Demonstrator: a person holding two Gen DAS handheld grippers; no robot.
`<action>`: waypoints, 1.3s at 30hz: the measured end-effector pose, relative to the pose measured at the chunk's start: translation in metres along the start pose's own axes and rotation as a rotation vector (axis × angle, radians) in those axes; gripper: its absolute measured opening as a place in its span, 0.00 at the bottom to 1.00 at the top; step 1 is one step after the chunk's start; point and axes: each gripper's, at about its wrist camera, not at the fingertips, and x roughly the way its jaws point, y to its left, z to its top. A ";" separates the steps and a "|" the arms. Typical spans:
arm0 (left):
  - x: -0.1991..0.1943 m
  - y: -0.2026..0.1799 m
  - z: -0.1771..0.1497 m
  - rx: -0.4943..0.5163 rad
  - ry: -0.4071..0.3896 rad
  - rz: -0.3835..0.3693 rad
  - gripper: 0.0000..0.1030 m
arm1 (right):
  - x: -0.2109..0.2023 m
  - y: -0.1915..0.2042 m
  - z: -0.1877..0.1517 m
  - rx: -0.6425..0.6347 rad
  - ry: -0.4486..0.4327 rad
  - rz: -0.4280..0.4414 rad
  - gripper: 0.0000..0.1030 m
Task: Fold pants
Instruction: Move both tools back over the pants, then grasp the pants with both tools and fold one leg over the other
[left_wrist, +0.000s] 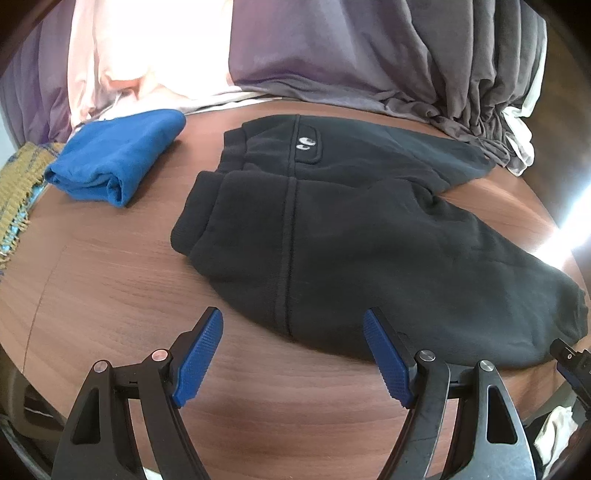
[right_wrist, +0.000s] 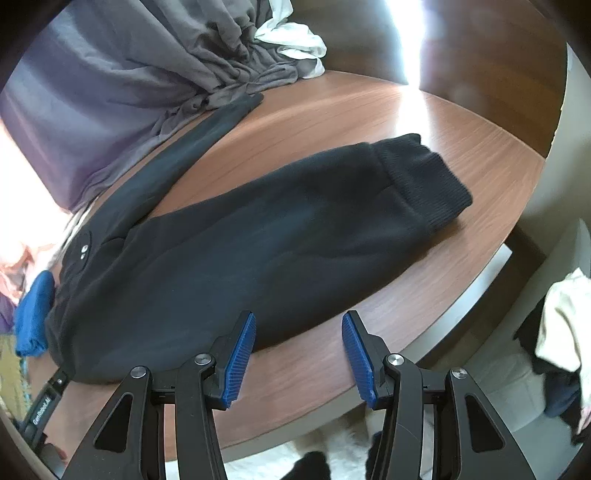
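Here, black pants (left_wrist: 369, 236) spread flat on the round wooden counter (left_wrist: 110, 288), doubled over so one leg lies above the other. Waistband end toward the blue garment, small white logo patch (left_wrist: 306, 144) showing near it. Ribbed cuff (right_wrist: 424, 184) out at the far end in the right wrist view, close to the counter's edge. A second strip of black cloth (right_wrist: 192, 147) angled away from the upper leg toward the grey pile.

Left tongs (left_wrist: 293, 354) released, blue pads (left_wrist: 199, 358) well apart, hanging just above the near folded edge of the pants; nothing gripped between them, no contact clear. Right tongs (right_wrist: 299, 350) likewise released, a narrower gap, poised over the near hem of the leg and bare wood; nothing pinched.

Folded blue garment (left_wrist: 118, 155) resting apart from the pants on the counter. Beside it, at the counter's rim, a fringed yellowish cloth (left_wrist: 18, 188). Heaped grey fabric (left_wrist: 369, 55) draped along the far side, white cloth (right_wrist: 295, 44) tucked at its end, pale pink fabric (left_wrist: 122, 55) in bright light.
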 end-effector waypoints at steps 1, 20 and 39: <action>0.003 0.002 0.001 -0.009 0.005 -0.003 0.76 | 0.001 0.002 -0.001 0.002 -0.006 -0.001 0.48; 0.024 0.008 0.017 -0.004 -0.019 -0.065 0.31 | 0.013 0.019 0.007 -0.014 -0.042 -0.089 0.27; -0.015 0.012 0.064 0.034 -0.062 -0.162 0.17 | -0.040 0.048 0.048 -0.037 -0.223 -0.091 0.07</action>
